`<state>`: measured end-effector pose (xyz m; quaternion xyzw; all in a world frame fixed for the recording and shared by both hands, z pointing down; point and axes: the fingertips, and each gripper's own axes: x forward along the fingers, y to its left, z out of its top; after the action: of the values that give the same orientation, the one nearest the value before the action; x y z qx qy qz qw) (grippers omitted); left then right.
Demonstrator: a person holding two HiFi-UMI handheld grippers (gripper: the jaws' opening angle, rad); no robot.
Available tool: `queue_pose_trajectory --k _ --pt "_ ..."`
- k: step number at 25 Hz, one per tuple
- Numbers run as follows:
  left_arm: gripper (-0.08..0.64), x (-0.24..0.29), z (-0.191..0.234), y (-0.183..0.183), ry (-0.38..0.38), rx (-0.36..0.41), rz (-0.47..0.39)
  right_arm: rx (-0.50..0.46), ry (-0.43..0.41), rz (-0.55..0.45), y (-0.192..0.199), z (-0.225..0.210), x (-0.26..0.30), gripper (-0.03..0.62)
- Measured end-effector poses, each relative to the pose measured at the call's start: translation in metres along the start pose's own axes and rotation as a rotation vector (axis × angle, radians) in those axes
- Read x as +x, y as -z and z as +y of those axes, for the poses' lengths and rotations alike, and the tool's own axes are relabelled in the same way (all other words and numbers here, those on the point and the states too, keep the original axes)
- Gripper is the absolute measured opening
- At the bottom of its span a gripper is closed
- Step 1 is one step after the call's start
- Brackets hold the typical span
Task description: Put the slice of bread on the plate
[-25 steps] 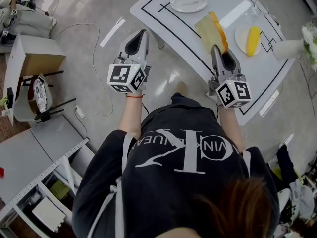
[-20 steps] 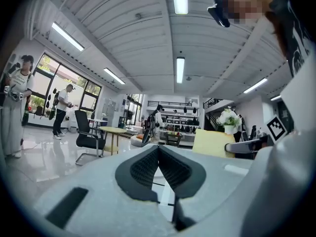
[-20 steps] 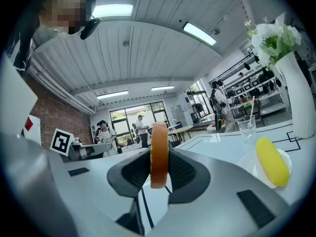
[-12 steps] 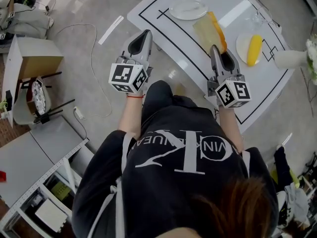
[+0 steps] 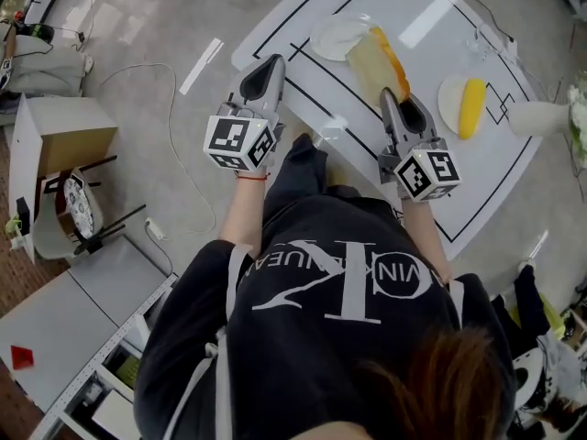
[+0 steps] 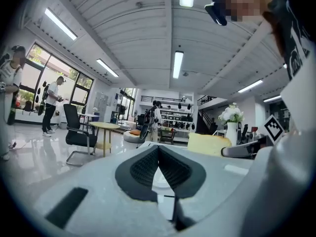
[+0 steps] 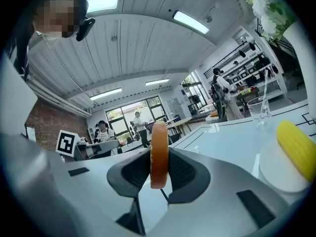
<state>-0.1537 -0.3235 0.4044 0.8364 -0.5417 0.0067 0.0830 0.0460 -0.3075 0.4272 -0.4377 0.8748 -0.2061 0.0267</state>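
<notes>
While right gripper (image 5: 389,99) clamps bread (image 5: 374,60) on edge above table (image 5: 495,154), carry step judged in hand; plate (image 5: 328,37) lies just beyond slice. Left gripper (image 5: 270,66): jaws together, empty. Next move likely calls for reach over plate, slice laid flat, release

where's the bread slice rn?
Head view, upper centre: the bread is clamped on edge in the right gripper, above the table, just right of the empty plate and left of the plate with the yellow item.
</notes>
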Motion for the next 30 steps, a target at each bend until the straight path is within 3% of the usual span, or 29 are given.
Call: queue_pose_trajectory --k 14,30 --pt "0.009 0.065 0.044 0.000 0.085 0.013 0.059 0.135 0.040 0.017 0.000 -0.021 0.077 0.091" --pt "0.009 0.075 0.085 0.020 0.068 -0.030 0.113 0.385 0.021 0.042 0.021 -0.022 0.137 0.091"
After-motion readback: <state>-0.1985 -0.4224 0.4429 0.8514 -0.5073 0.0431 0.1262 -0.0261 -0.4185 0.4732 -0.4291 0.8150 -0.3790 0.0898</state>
